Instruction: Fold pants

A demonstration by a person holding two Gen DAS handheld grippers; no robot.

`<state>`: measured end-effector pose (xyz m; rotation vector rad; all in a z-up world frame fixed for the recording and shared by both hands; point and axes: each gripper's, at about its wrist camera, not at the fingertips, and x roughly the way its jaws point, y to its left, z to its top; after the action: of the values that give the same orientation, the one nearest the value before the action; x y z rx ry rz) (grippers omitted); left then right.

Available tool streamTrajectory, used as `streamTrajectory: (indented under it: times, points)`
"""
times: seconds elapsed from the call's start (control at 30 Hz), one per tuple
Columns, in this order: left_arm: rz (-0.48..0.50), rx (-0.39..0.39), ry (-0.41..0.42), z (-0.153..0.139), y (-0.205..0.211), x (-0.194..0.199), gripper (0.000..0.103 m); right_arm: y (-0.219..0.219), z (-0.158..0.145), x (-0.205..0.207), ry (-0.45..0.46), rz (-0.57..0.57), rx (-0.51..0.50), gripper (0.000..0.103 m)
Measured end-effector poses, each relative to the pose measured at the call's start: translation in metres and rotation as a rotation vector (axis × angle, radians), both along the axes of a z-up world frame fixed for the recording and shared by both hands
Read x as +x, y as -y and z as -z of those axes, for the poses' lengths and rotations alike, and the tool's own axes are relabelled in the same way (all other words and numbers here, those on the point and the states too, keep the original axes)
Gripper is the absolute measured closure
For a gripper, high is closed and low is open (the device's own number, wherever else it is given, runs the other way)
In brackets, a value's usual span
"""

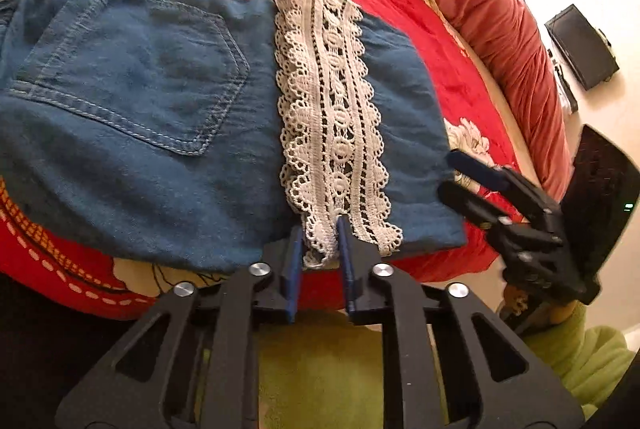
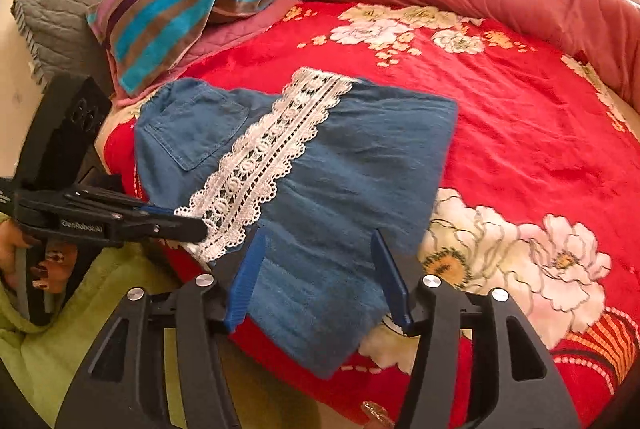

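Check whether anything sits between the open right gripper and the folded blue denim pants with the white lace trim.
Nothing visible does. The right gripper is open with its blue fingers straddling the near edge of the blue denim pants on the red floral blanket; no other object lies between them.

White lettering that looks like "GenRobot.AI" runs along the side of the black body of the left gripper (image 2: 192,225), seen from the right wrist camera; the letters are small and a little blurred, so the exact spelling is uncertain. No other words, labels or numbers can be read on the pants (image 2: 320,189), the bedding or anything else in either view
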<state>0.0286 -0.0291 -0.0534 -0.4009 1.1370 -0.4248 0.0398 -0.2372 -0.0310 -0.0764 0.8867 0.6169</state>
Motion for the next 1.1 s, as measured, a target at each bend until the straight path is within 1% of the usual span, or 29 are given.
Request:
streamTrajectory:
  times: [0.1, 0.17, 0.27, 0.33, 0.43, 0.5, 0.63, 0.7, 0.83, 0.93, 1.0, 1.1]
  points:
    - [-0.014, 0.037, 0.047, -0.013, -0.008, -0.006, 0.095, -0.006, -0.001, -0.003, 0.01, -0.024, 0.0, 0.049]
    - [-0.014, 0.057, 0.041, -0.011, -0.007, -0.007, 0.095, -0.013, 0.002, -0.005, 0.013, -0.046, -0.031, 0.049]
    - [-0.008, 0.067, 0.006, 0.001, -0.004, -0.005, 0.094, -0.013, 0.013, -0.003, -0.011, -0.036, -0.076, 0.049]
    - [-0.008, 0.057, 0.002, 0.001, -0.005, -0.003, 0.093, -0.009, 0.018, -0.003, -0.019, -0.028, -0.088, 0.049]
    - [-0.006, 0.06, 0.001, 0.003, -0.003, -0.001, 0.091, -0.005, 0.021, -0.008, 0.002, -0.028, -0.128, 0.05]
    - [-0.004, 0.057, 0.002, 0.004, -0.005, -0.003, 0.09, -0.004, 0.026, -0.01, 0.011, -0.024, -0.13, 0.05]
    - [-0.012, 0.021, 0.0, 0.004, -0.012, -0.004, 0.09, -0.006, 0.029, -0.012, 0.031, -0.023, -0.144, 0.05]
    - [-0.014, 0.038, 0.037, -0.006, -0.013, -0.009, 0.09, -0.004, 0.024, -0.013, 0.024, -0.034, -0.136, 0.049]
    - [-0.013, 0.098, 0.164, -0.038, -0.01, -0.021, 0.089, 0.002, 0.017, -0.018, 0.026, -0.048, -0.109, 0.049]
    - [-0.009, 0.126, 0.199, -0.047, -0.005, -0.025, 0.089, 0.008, 0.009, -0.019, 0.026, -0.031, -0.069, 0.049]
    - [0.005, 0.144, 0.207, -0.047, 0.004, -0.025, 0.089, 0.013, -0.003, -0.019, 0.056, -0.022, -0.037, 0.049]
    - [0.073, 0.192, 0.245, -0.049, 0.025, -0.026, 0.089, 0.013, -0.017, -0.011, 0.103, -0.014, -0.039, 0.049]
